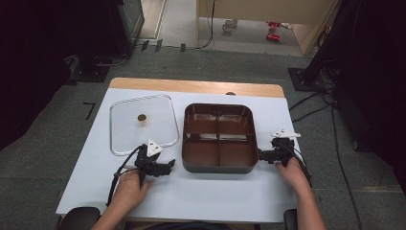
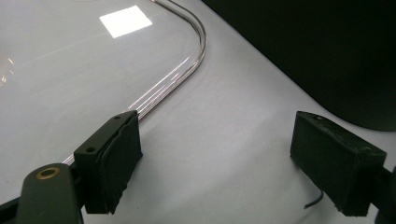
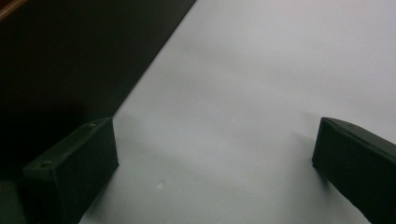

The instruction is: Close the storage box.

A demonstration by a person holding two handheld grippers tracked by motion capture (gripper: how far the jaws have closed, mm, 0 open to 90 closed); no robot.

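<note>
Both grippers, left gripper (image 1: 168, 166) and right gripper (image 1: 261, 155), rest wide open and empty at centre frame, flanking the brown tray (image 1: 218, 166) as if to grasp it; the clear lid (image 1: 125, 134) lies aside on the bench (image 1: 215, 191).

lab: black rig stands (image 1: 330, 43), floor cables (image 1: 311, 108)

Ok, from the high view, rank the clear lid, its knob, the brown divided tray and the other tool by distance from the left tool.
1. clear lid: its near edge lies right by the left tool, open.
2. brown divided tray: just to its right.
3. knob: at the lid's middle, farther up.
4. right tool: beyond the tray's right side.
</note>
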